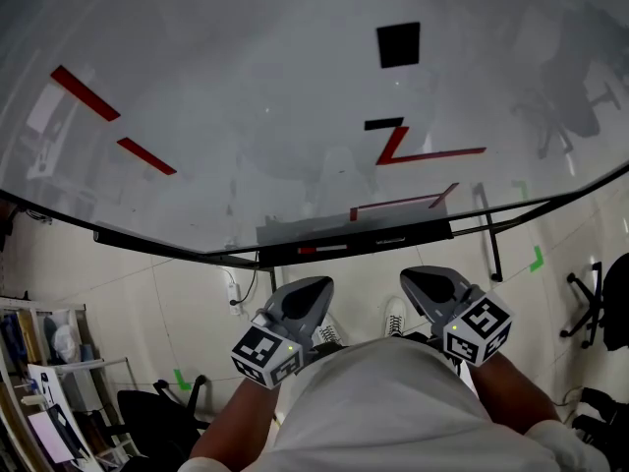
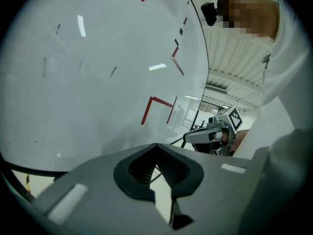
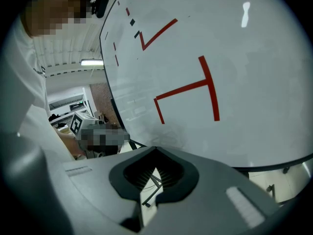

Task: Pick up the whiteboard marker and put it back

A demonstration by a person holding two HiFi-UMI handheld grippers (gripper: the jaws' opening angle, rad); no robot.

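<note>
Head view: left claw [image 1: 316, 285] and right claw [image 1: 417, 277] sit closed, empty, facing whiteboard [image 1: 246, 77].

This looks like an office or lab workroom. A large whiteboard [image 1: 246, 116] on a dark frame fills most of the head view, with red tape marks [image 1: 423, 153] stuck on it and a ledge [image 1: 344, 239] along its lower edge. The floor [image 1: 147, 293] is pale tile with green tape marks [image 1: 537, 259]. Black swivel chairs [image 1: 590, 298] stand around, a cluttered rack [image 1: 59, 362] sits at the left, and the right gripper view shows a strip light [image 3: 92, 62] on a ribbed ceiling above stocked shelves [image 3: 68, 104].
</note>
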